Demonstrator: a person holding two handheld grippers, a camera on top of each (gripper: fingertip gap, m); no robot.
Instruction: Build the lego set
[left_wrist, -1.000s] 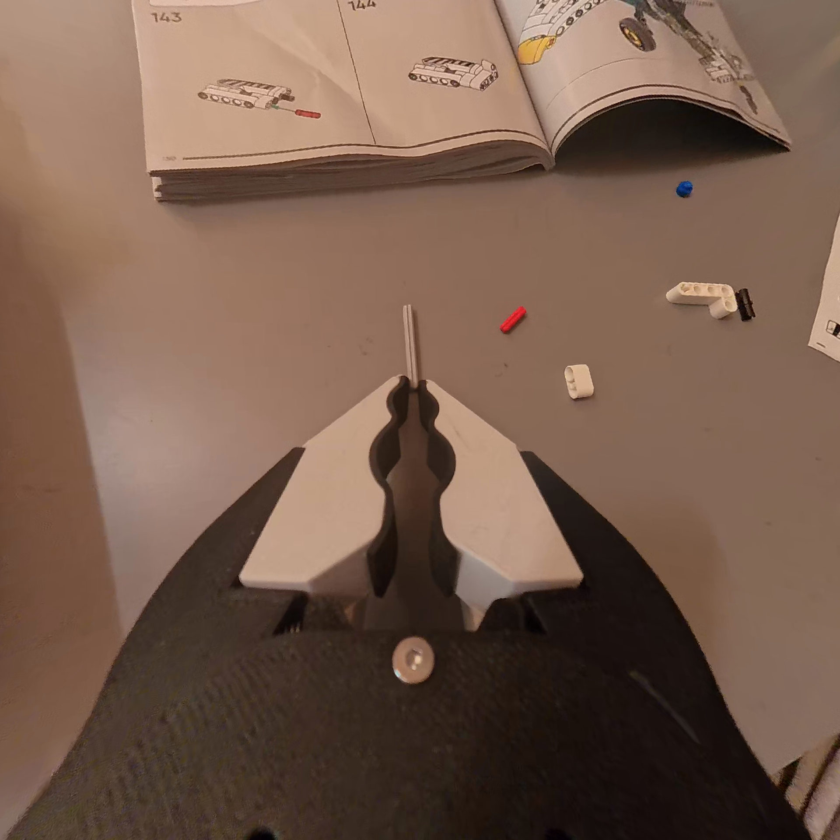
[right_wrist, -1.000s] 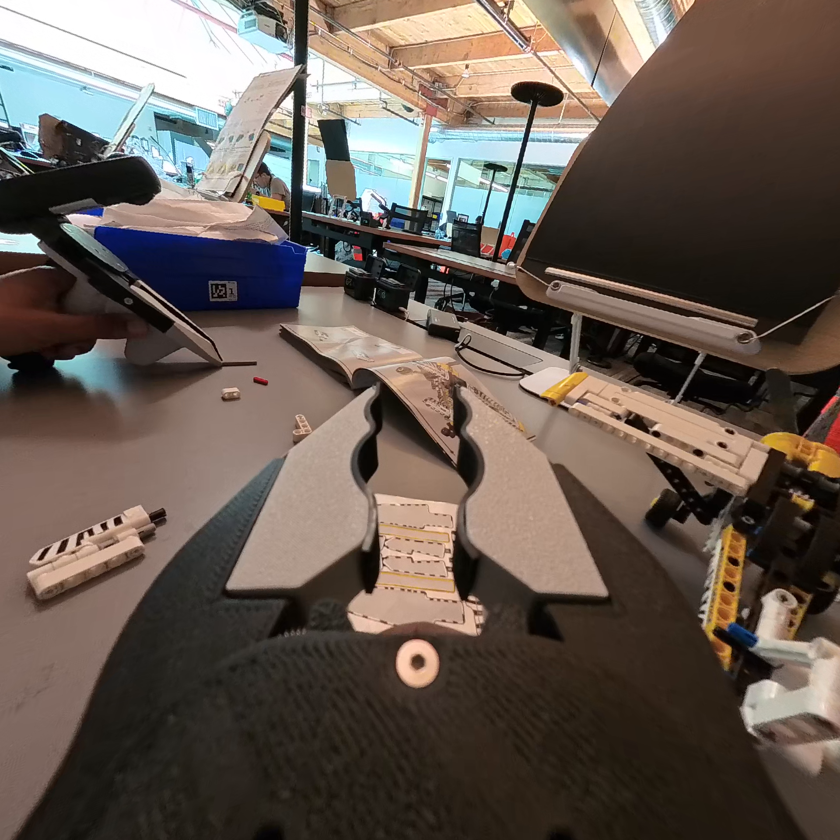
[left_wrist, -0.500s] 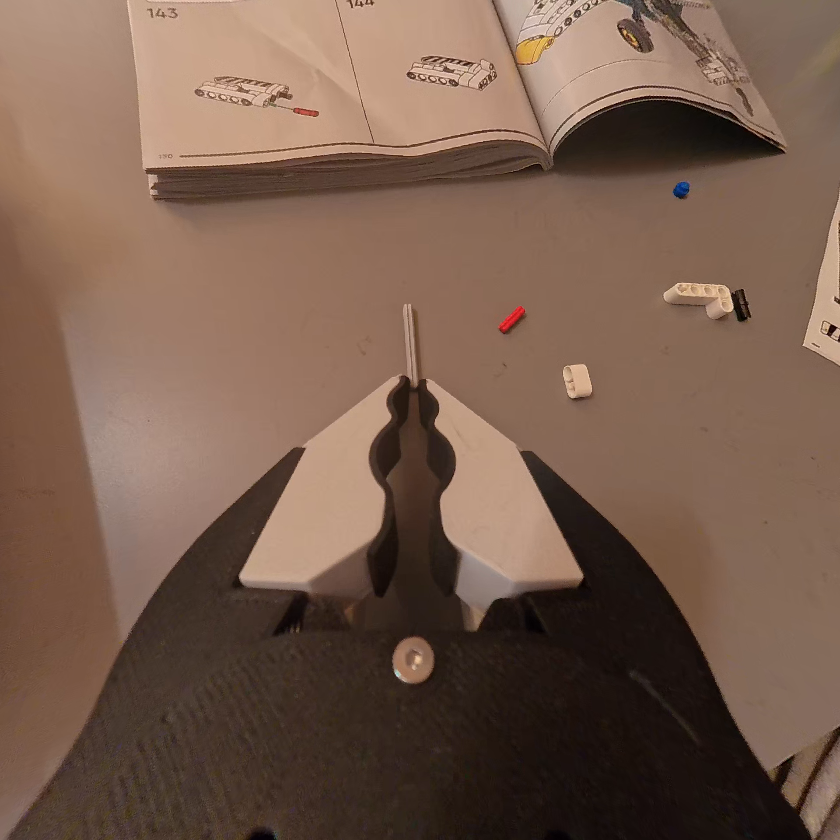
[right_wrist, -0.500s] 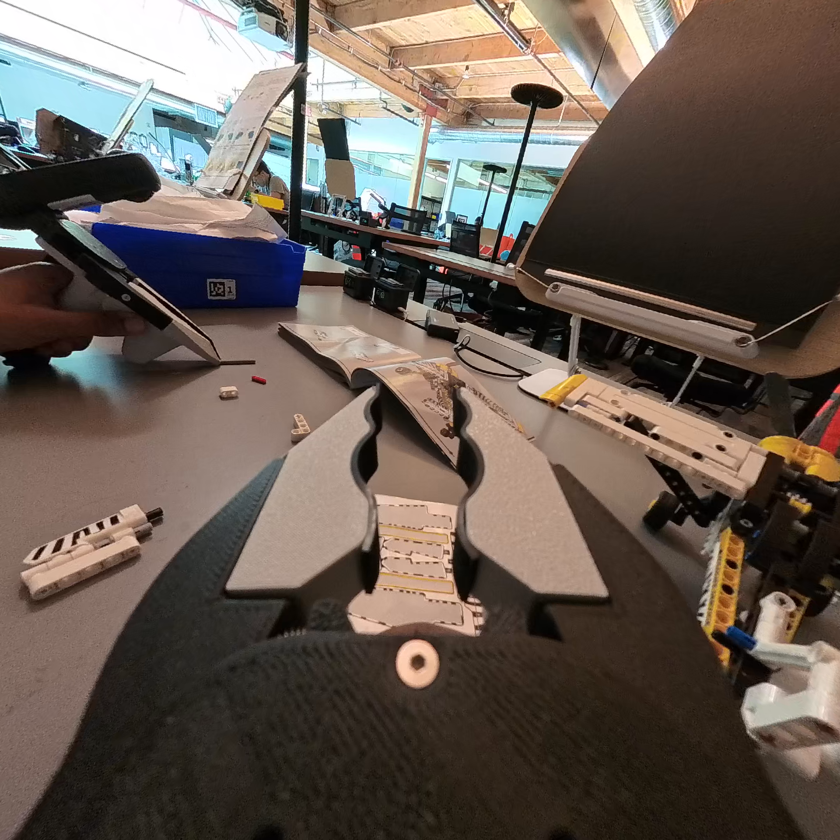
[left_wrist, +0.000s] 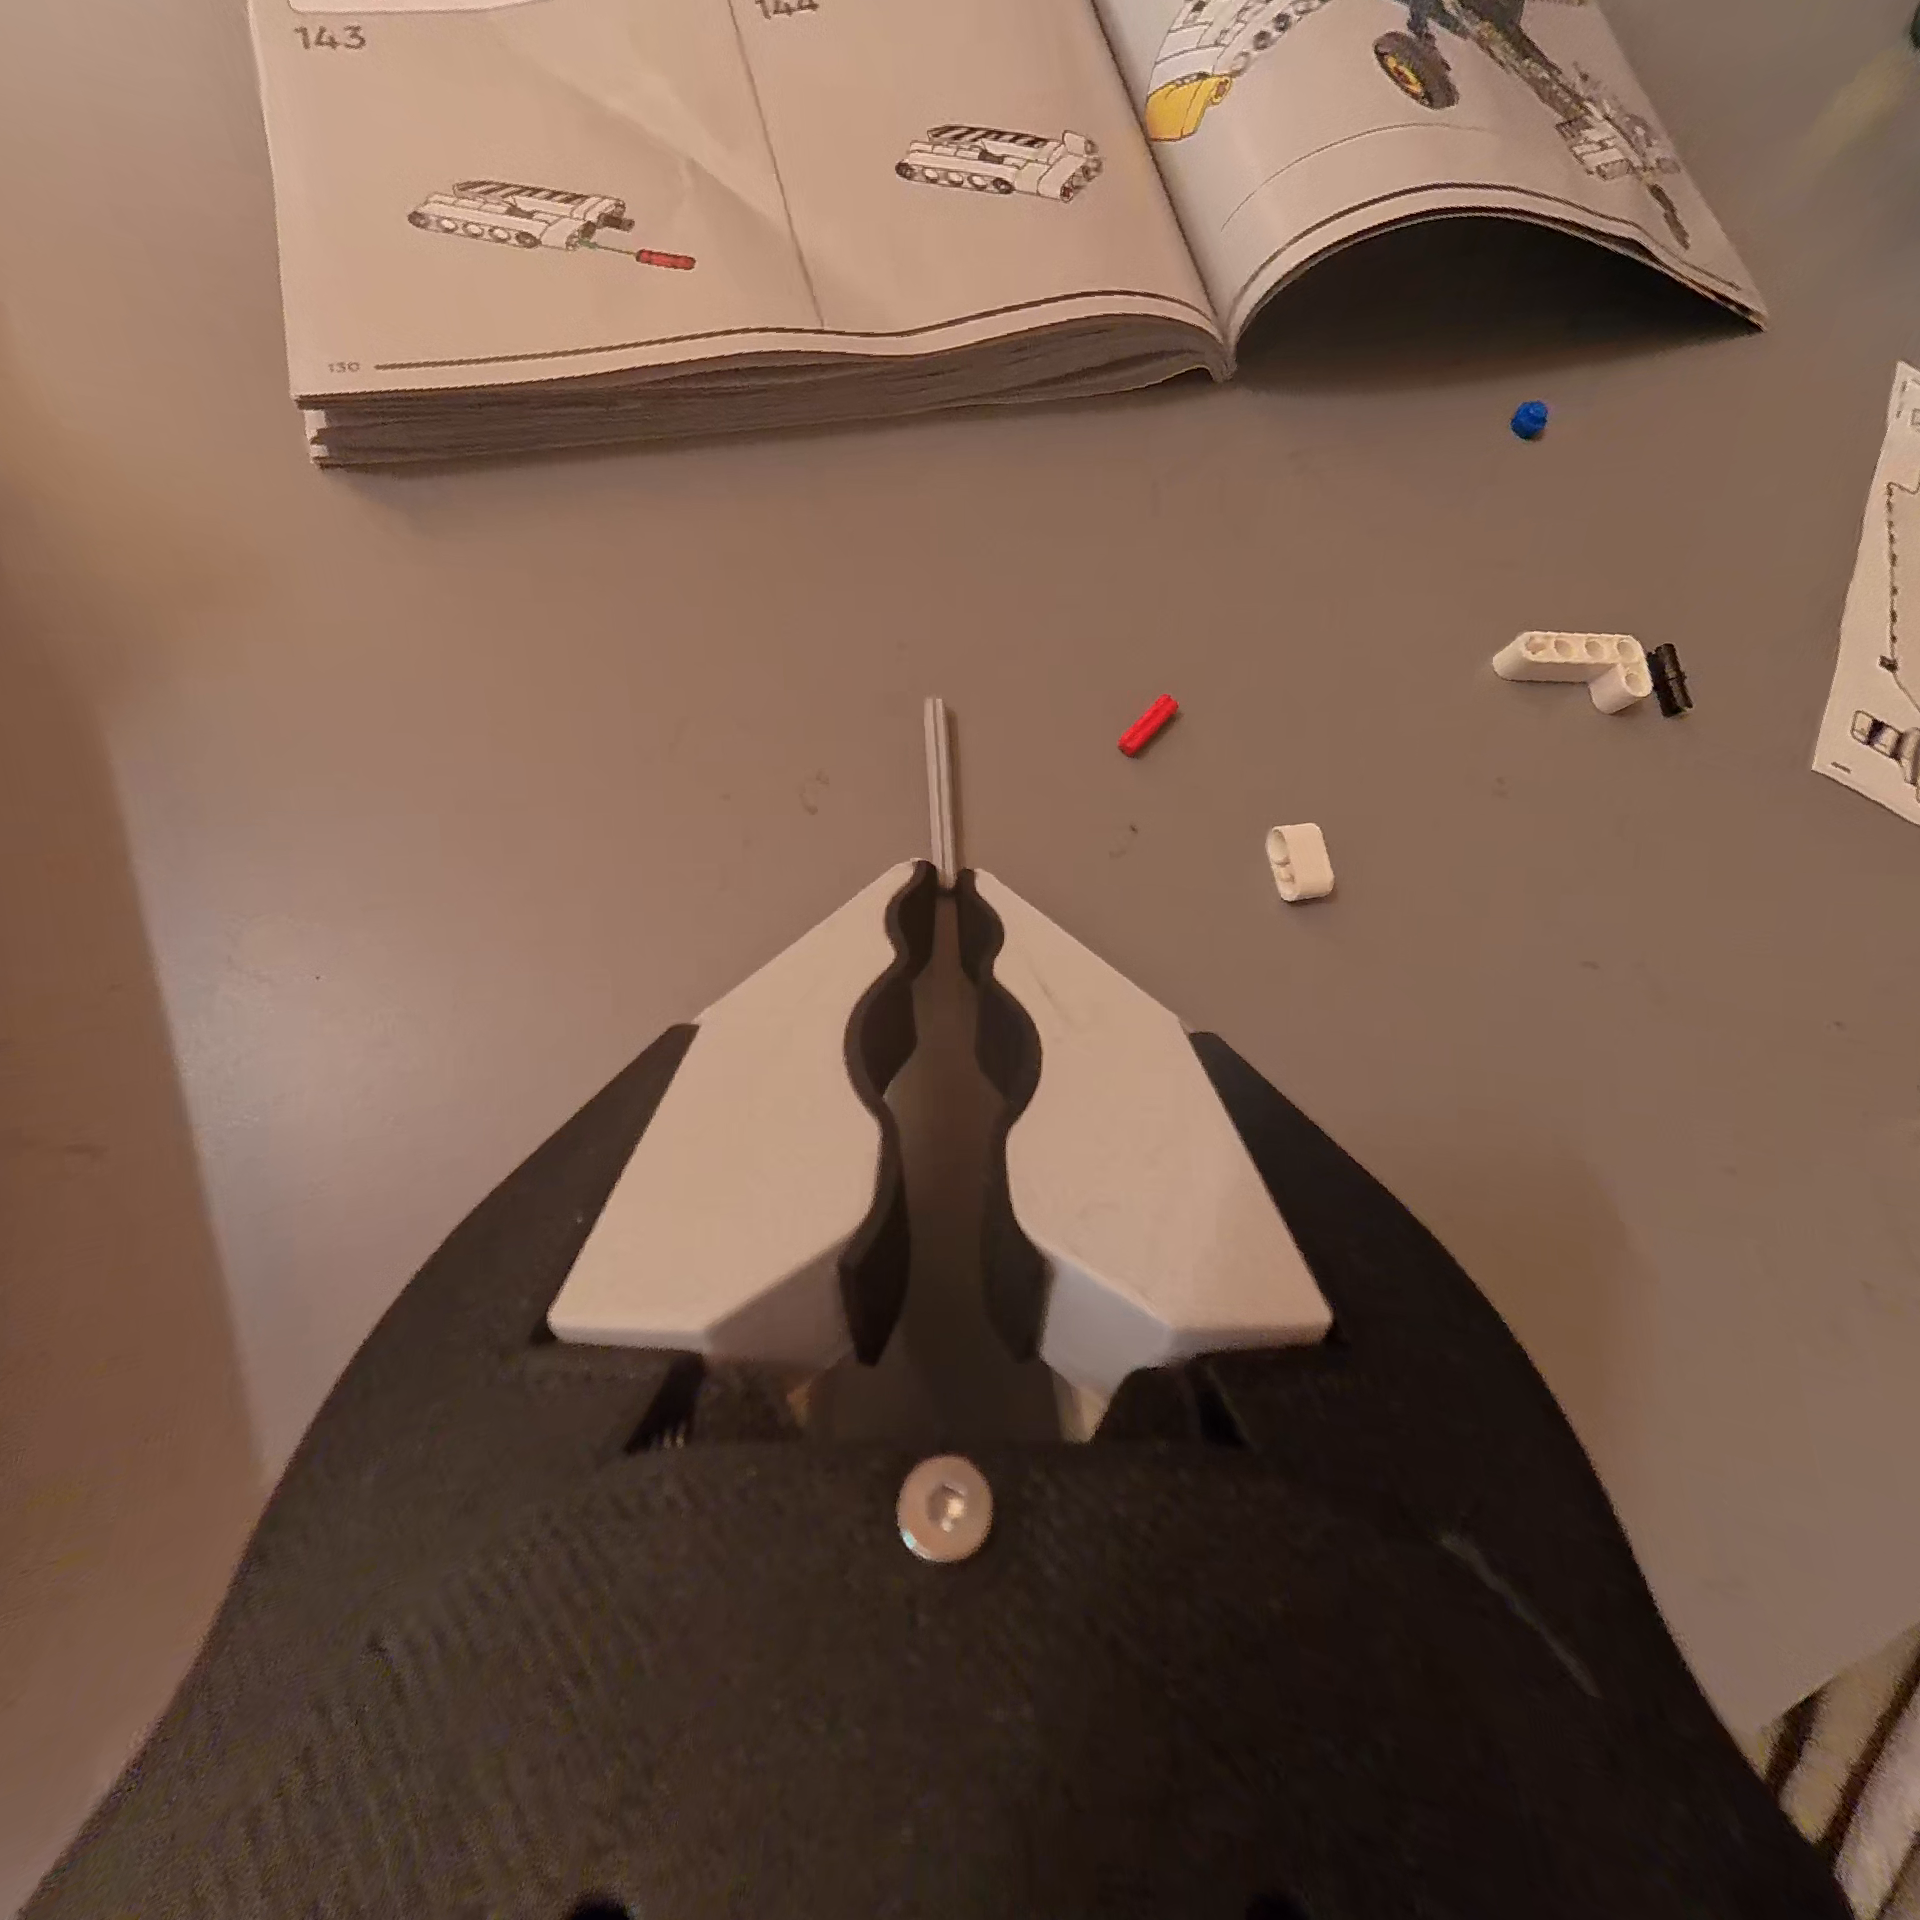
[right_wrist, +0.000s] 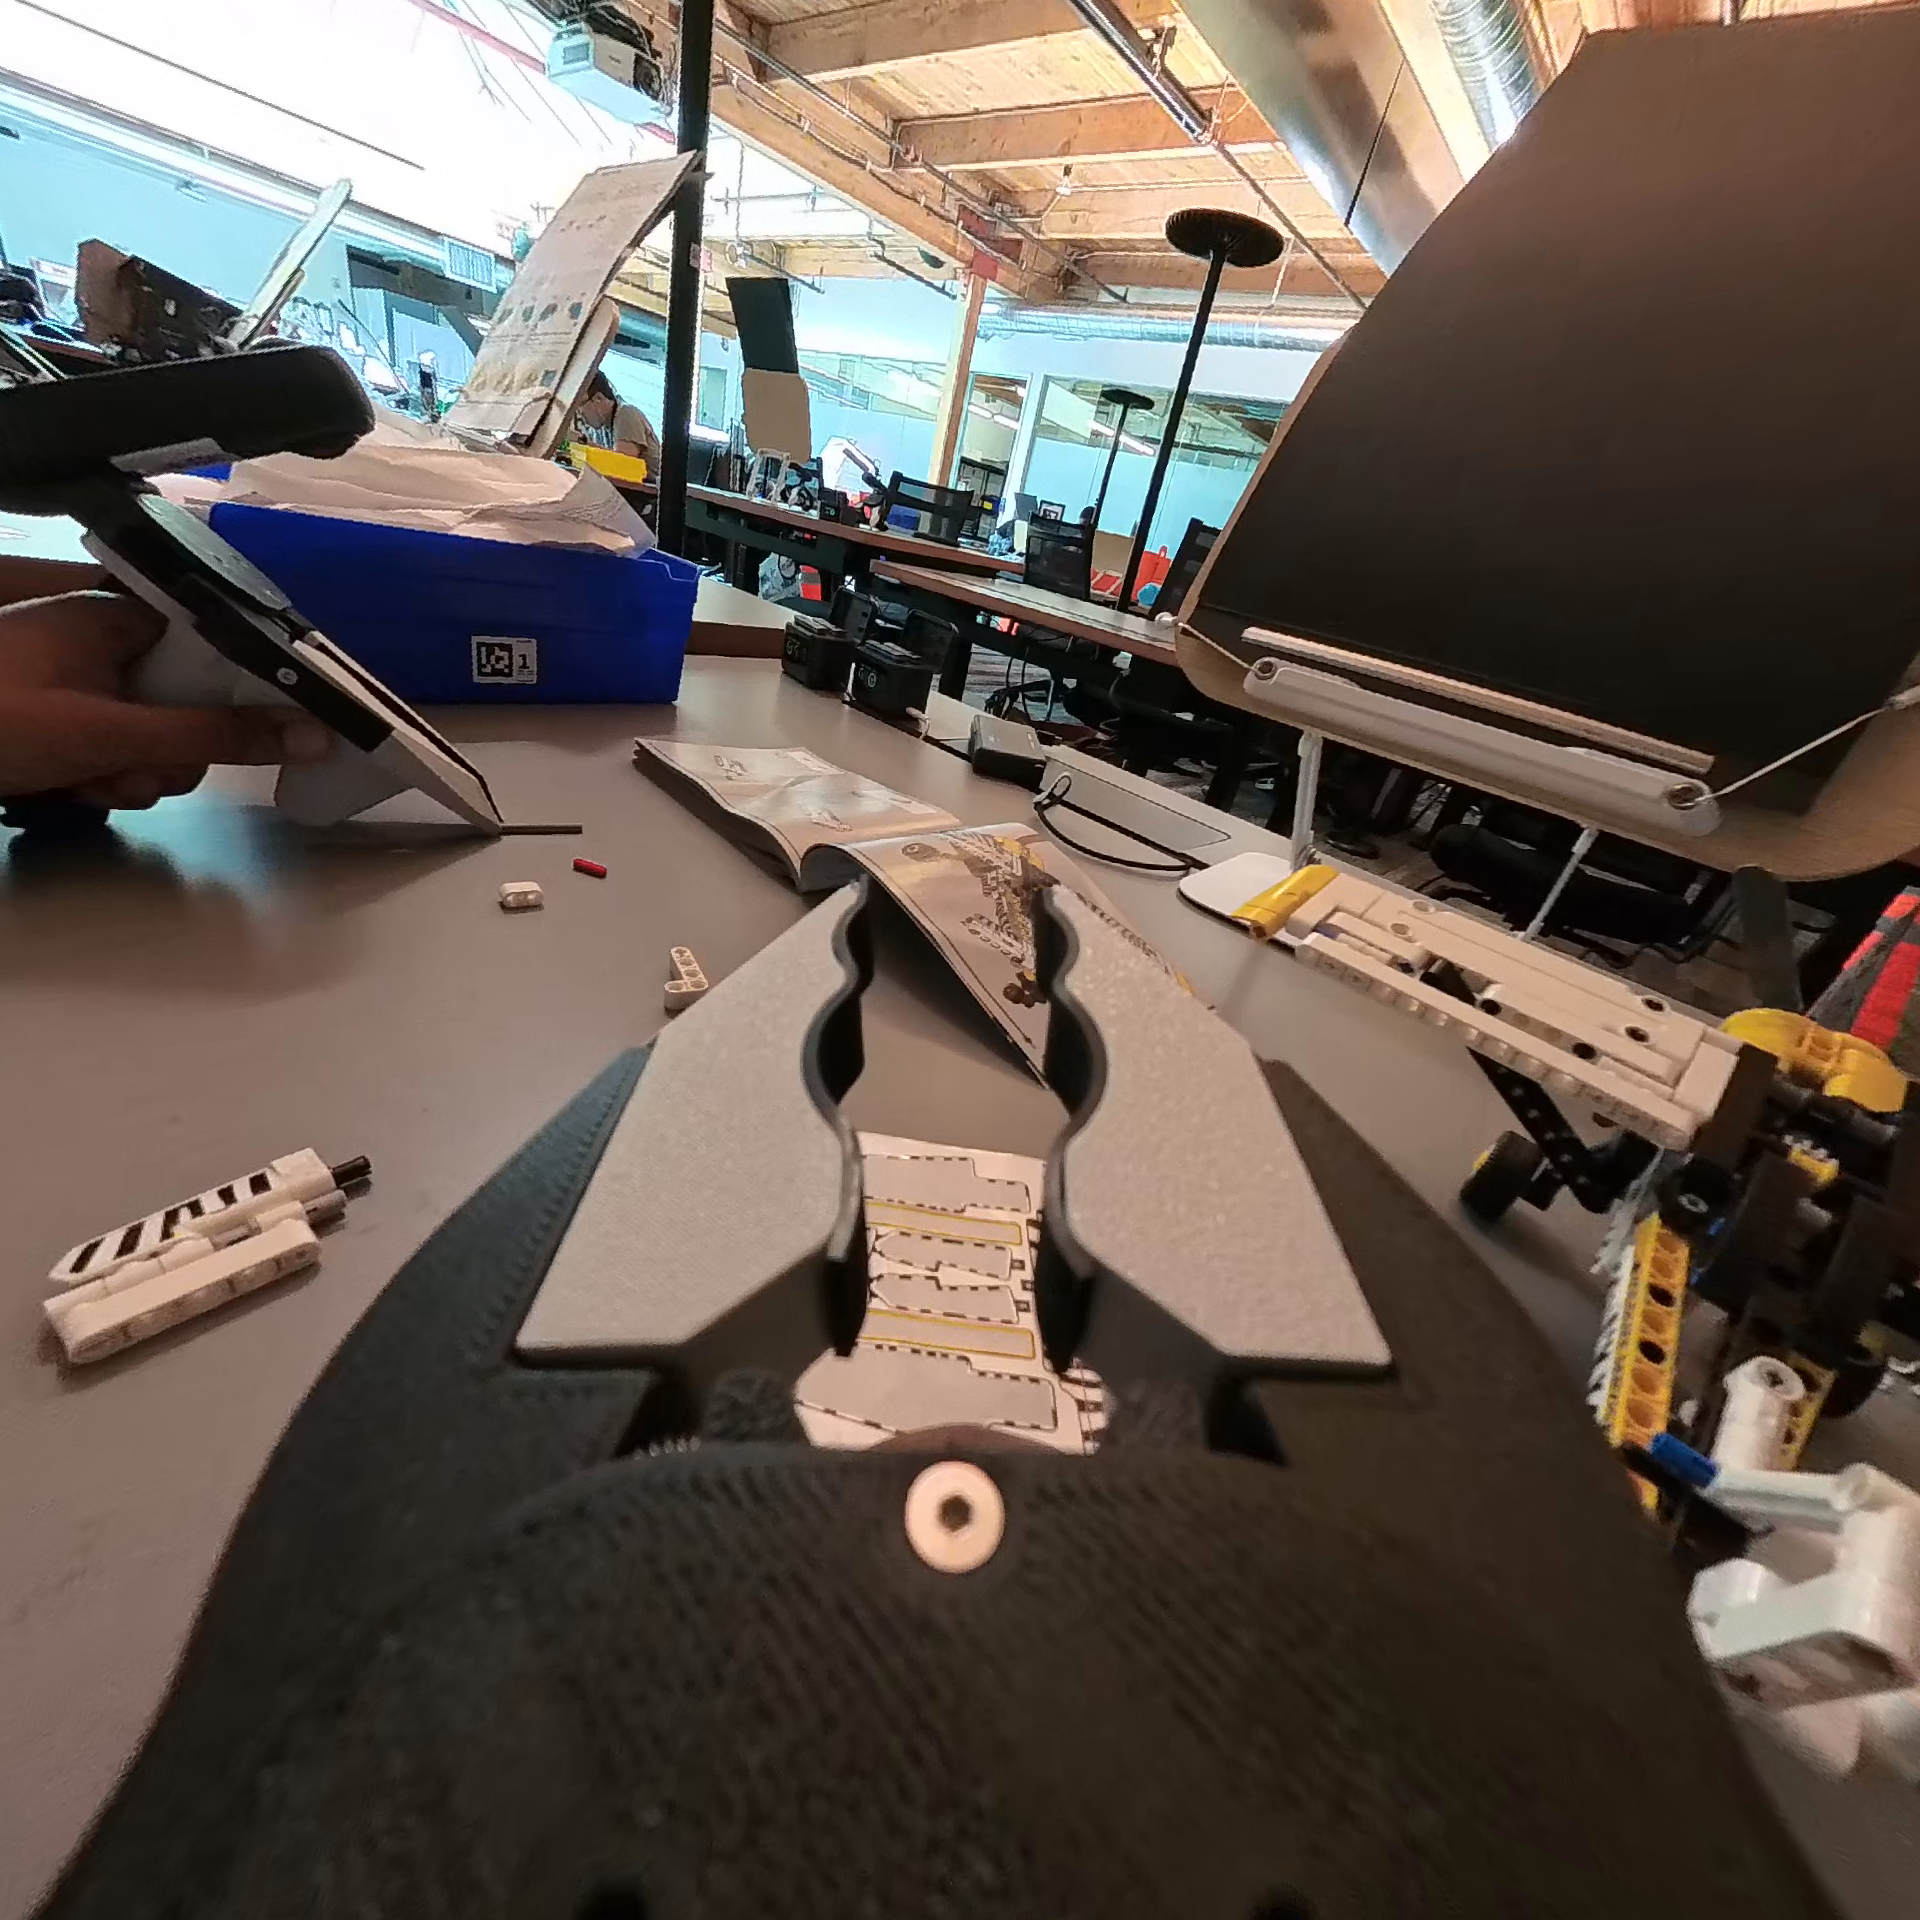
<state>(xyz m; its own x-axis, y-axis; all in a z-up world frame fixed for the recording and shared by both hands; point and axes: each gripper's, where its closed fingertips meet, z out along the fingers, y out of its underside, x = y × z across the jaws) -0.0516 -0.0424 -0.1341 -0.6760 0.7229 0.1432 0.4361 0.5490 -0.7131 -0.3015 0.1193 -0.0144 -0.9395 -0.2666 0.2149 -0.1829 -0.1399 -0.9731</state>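
Note:
My left gripper (left_wrist: 942, 871) is shut on a thin grey axle (left_wrist: 938, 774) that sticks straight out from its tips, low over the grey table (left_wrist: 520, 644). The right wrist view shows the same gripper (right_wrist: 488, 816) at the far left, with the axle (right_wrist: 540, 828) held level at the table. A red pin (left_wrist: 1148, 724), a small white connector (left_wrist: 1299, 862) and a white bent beam (left_wrist: 1579, 667) with a black pin (left_wrist: 1669, 680) lie to its right. My right gripper (right_wrist: 951, 899) is open and empty, above a sticker sheet (right_wrist: 951, 1236). A white striped subassembly (right_wrist: 187, 1252) lies at its left.
An open instruction booklet (left_wrist: 727, 208) lies at the back of the table and also shows in the right wrist view (right_wrist: 831, 805). A blue stud (left_wrist: 1527, 418) lies beside it. A blue bin (right_wrist: 447, 613) stands behind. The white and yellow model (right_wrist: 1662, 1122) stands at right under a dark board (right_wrist: 1610, 416). The grippers' ends are close to 30 cm from one another. The red pin (left_wrist: 1148, 724) is closer to my left gripper, around 5 cm from its tips; the right tips are 25 cm off.
Almost nothing has moved. The left gripper has kept its hold on the grey axle and shifted very slightly; the right gripper has drifted a little and stays open.

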